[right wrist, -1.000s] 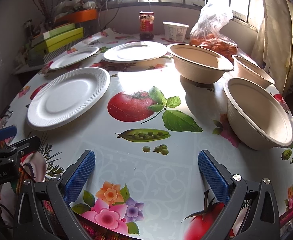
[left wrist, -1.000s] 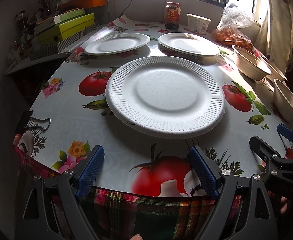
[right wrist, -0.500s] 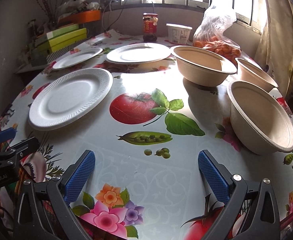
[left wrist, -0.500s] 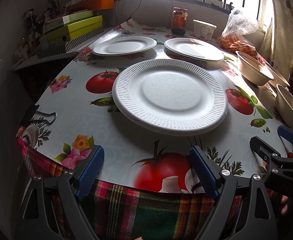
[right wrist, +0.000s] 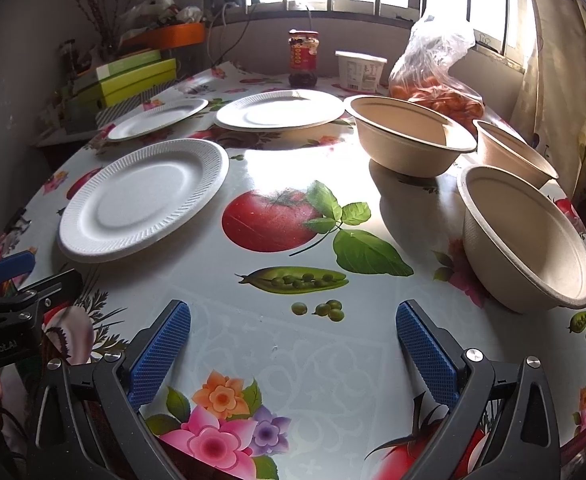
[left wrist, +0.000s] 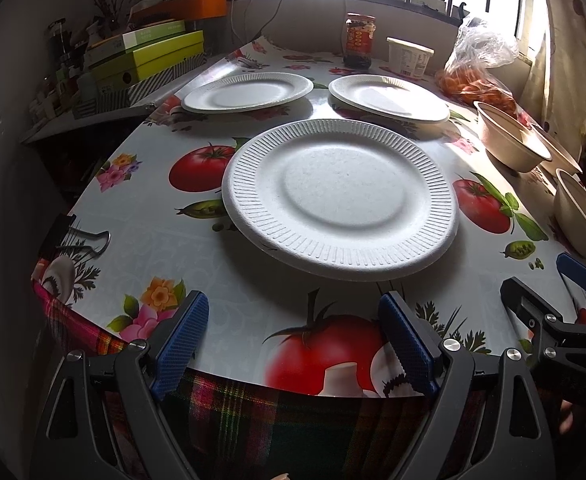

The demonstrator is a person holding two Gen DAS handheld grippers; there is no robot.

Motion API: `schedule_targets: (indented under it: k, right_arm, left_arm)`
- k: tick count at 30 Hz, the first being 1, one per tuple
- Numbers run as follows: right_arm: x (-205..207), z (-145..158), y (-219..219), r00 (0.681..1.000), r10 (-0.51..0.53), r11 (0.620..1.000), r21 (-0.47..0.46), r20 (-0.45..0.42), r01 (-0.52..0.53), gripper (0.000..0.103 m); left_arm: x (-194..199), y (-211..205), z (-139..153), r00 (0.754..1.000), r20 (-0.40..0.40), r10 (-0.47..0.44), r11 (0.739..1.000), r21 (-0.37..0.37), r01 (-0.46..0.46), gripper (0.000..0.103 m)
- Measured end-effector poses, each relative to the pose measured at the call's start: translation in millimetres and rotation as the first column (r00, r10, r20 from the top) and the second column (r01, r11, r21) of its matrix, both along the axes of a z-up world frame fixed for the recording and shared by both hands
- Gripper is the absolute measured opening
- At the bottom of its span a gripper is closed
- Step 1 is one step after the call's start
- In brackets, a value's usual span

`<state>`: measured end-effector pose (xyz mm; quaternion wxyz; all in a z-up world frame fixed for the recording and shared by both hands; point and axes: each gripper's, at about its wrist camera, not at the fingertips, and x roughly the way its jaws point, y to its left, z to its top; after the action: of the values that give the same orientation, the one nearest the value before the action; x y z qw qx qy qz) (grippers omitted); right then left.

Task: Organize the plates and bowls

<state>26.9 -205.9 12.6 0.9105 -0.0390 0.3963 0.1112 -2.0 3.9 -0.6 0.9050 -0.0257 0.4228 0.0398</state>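
Both grippers were wide open and held nothing. The left gripper [left wrist: 293,344] sat near the big white plate [left wrist: 341,196] on the bench [left wrist: 141,236]. The right gripper [right wrist: 293,352] was over the bench, with three bowls [right wrist: 525,240] to its right.

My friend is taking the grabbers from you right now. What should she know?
Left gripper: open, empty, at the near table edge facing the nearest plate.
Right gripper: open, empty, over the tablecloth, with the nearest bowl ahead on its right.
Plates: three white ones, all apart; the other two, the left plate and the right plate, sit farther back.
Bowls: three tan ones, all separate; the middle bowl and the far bowl are beyond the nearest.
Done: nothing stacked yet.
Left: probably stack the plates and nest the bowls.
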Motion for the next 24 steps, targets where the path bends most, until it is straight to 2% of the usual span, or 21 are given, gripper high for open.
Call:
schedule_targets:
  k: [24]
  right_arm:
    - [0.0,-0.3,-0.4,1.0,0.002,1.0,0.001,0.0,-0.002,0.103]
  left_arm:
    - [1.5,-1.4,0.3,1.0,0.0,0.0,1.0,0.002,0.0,0.088]
